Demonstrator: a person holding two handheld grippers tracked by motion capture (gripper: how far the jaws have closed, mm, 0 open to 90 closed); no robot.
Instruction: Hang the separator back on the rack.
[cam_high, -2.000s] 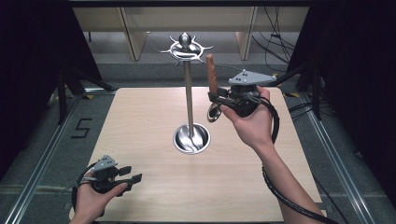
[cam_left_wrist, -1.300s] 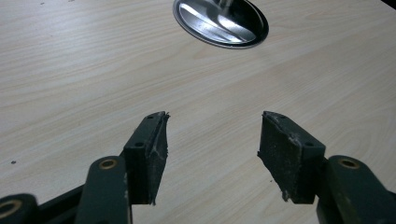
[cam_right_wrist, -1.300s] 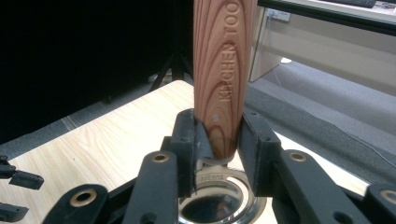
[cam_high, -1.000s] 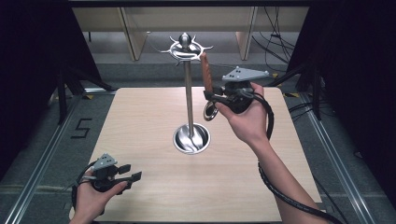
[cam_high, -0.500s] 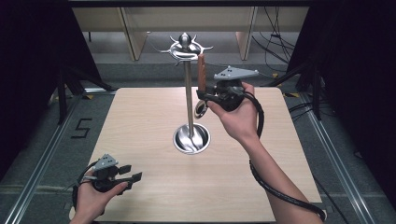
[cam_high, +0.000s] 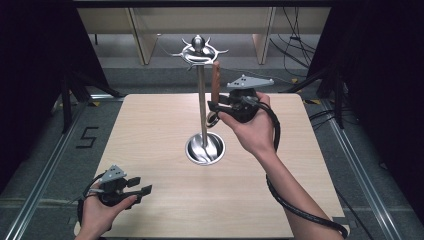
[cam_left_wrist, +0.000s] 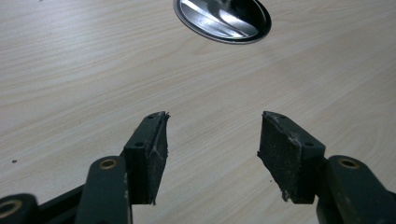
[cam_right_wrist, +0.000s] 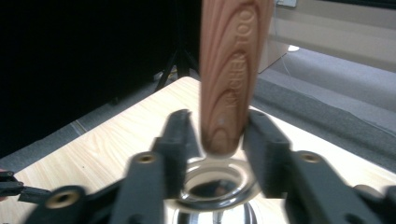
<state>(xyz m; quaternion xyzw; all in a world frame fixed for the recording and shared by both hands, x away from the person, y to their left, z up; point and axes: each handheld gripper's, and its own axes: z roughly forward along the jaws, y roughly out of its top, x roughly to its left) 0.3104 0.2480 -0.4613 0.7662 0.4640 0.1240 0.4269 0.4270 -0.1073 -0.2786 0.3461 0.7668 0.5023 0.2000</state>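
My right gripper (cam_high: 214, 106) is up beside the pole of the stand (cam_high: 201, 100), and its jaws have just been opening. In the right gripper view the wooden handle (cam_right_wrist: 231, 74) of the utensil hangs straight down between my two black fingers (cam_right_wrist: 177, 140). There is a sliver of daylight on each side of it, so the pads are around the wood, not squeezing it. The handle has lettering pressed into its grain, though I cannot read it all. Just under its rounded end sits a shiny metal ring (cam_right_wrist: 215, 179), blurred, and whether that ring belongs to the utensil I cannot tell.

From the high view, the handle (cam_high: 215, 80) stands upright just right of the pole, its top close under the hooked crown (cam_high: 198, 50) of the stand. Whether it is caught on a hook there I cannot make out. The round steel base (cam_high: 205, 148) sits mid-table (cam_high: 150, 125), below my right hand (cam_high: 250, 125).

My left gripper (cam_high: 136, 189) is low at the near left corner, well apart from the stand. Its fingers (cam_left_wrist: 152, 149) are spread wide with nothing but bare wood between them, and the edge of the base (cam_left_wrist: 223, 21) gleams farther off.
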